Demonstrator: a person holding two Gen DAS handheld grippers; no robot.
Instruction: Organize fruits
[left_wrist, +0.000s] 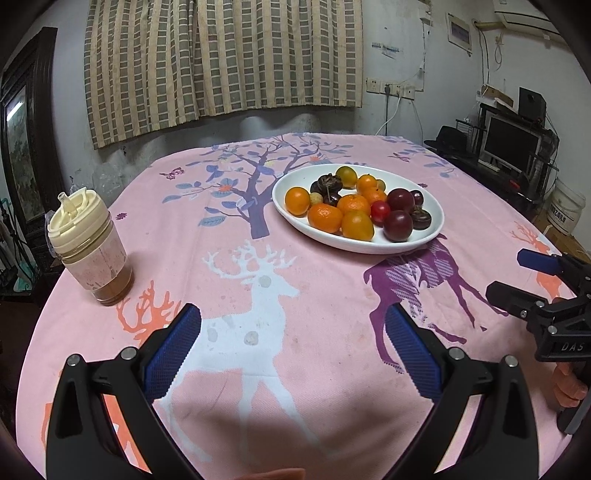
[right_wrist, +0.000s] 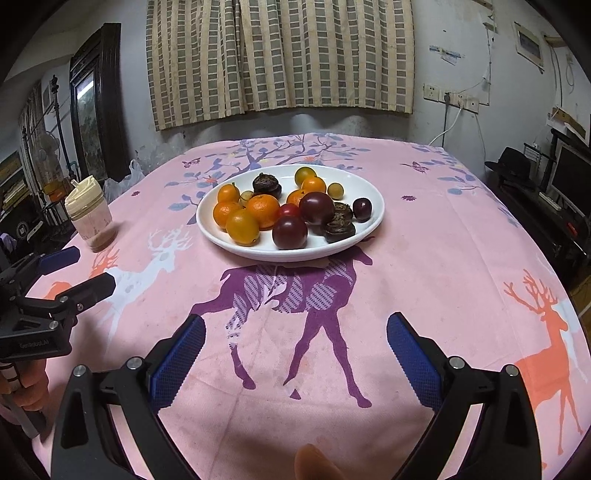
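Both grippers, left gripper (left_wrist: 291, 354) and right gripper (right_wrist: 295, 354), hang spread wide and empty. Fruits (right_wrist: 280, 210) sit heaped on the white plate (right_wrist: 373, 225) well ahead of them on the bench (right_wrist: 443, 258). Risk: nudge one, neighbours roll off.

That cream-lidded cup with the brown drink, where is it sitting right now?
The cup stands upright near the table's left edge, well apart from the white fruit plate, in front of the left gripper. In the right wrist view it appears far left, beside the white deer print.
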